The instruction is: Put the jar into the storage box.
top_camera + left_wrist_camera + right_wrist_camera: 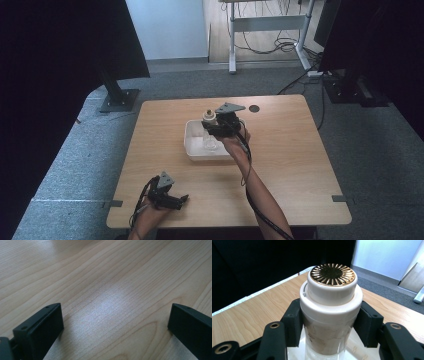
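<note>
Right tongs [216, 126] are clamping the white grinder jar [331, 312] below its cap, holding it upright over the white tray [192, 145] at frame centre. Left tongs [172, 201], jaws wide, are idling on the bench [290, 150], lower left. Step, judged: lifting or placing the jar; next move calls for a steady vertical path.

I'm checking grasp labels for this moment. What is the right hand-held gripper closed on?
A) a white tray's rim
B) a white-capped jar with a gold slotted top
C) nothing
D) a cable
B: in the right gripper view, the right hand-held gripper has its jaws pressed on both sides of the jar.
</note>
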